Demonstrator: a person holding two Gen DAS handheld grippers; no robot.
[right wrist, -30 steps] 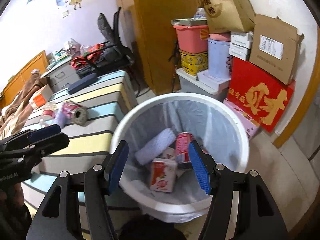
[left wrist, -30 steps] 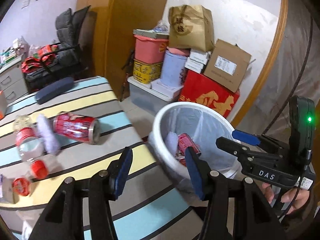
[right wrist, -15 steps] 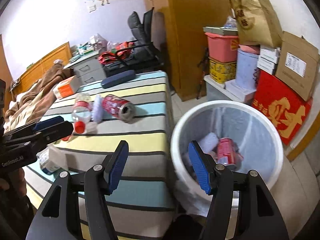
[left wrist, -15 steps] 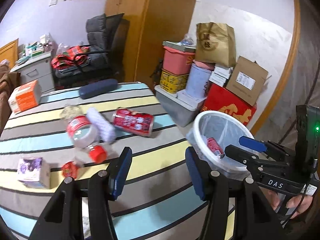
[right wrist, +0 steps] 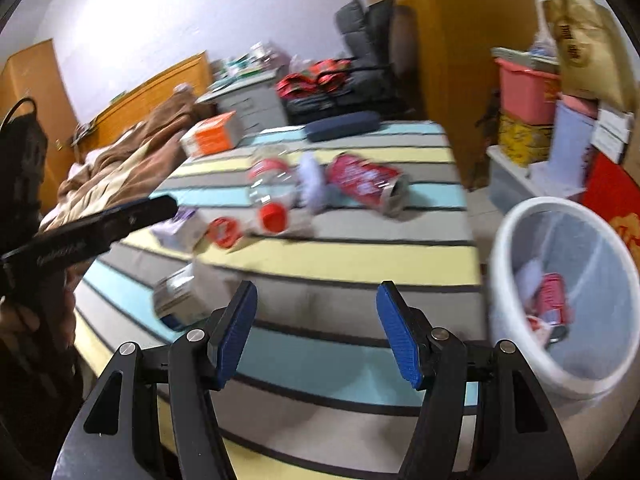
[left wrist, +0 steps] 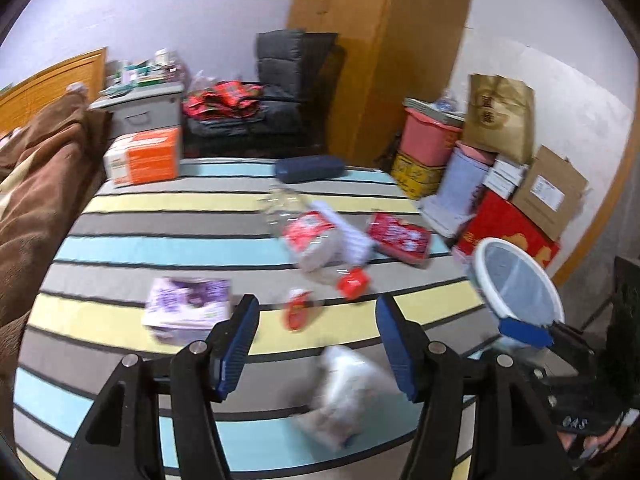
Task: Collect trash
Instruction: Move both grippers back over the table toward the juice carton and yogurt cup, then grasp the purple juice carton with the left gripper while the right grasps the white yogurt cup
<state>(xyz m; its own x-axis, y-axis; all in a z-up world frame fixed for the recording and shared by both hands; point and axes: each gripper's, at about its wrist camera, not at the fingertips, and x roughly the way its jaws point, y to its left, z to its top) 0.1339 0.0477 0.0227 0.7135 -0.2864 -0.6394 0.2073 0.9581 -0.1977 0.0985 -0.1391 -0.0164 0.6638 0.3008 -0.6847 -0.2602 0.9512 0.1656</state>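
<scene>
Between the left gripper's (left wrist: 316, 346) empty, just-opening jaws (ahead): red lid (left wrist: 297, 310).

Little can be read, since both views are blurred by motion. In the left wrist view, the black body of the right gripper (left wrist: 568, 416), below and to the right of the white trash bin (left wrist: 516, 284), bears pale letters seen upside down that look like "DAS". The brown paper bag (left wrist: 500, 120), above that bin, carries a dark round emblem with characters too smeared to make out.
</scene>
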